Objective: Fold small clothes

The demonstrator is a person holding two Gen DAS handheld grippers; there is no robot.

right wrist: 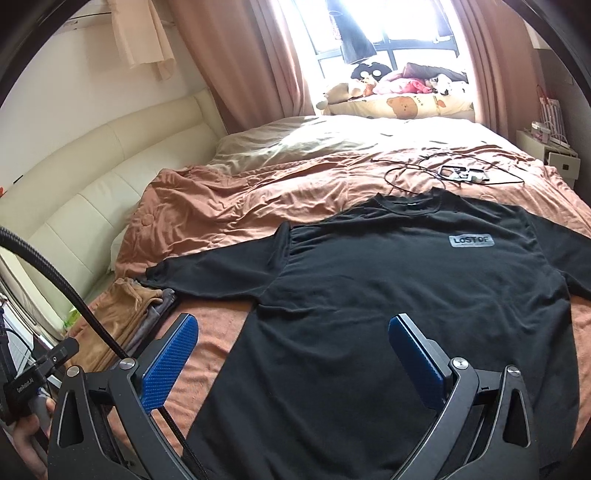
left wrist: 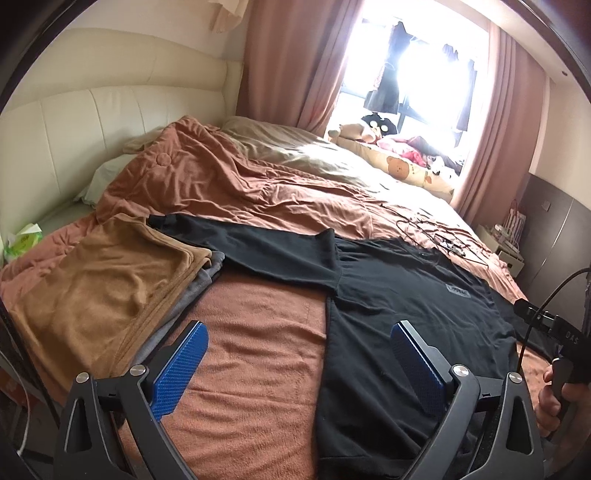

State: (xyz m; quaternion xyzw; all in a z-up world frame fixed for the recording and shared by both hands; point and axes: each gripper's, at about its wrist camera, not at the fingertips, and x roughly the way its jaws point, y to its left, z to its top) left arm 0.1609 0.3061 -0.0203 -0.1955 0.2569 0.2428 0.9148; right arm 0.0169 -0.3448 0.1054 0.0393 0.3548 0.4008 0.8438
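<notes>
Right wrist view, left to right: folded tan and grey clothes (right wrist: 136, 310) sit stacked beside the black T-shirt (right wrist: 388, 295), spread flat and unfolded on the bed (right wrist: 229, 206), while both the left gripper (left wrist: 299, 354) and right gripper (right wrist: 291, 347) hover wide open, empty.

Both wrist views hover low over the bed (left wrist: 258, 332), facing the window (right wrist: 388, 29) (probably side by side), sharing the black T-shirt (right wrist: 388, 295).

Bare orange blanket (left wrist: 255, 332) left of the black T-shirt (right wrist: 388, 295) offers passage; folded tan garments (left wrist: 103, 288) block the far left, tangled cables (right wrist: 443, 171) lie beyond the collar.
</notes>
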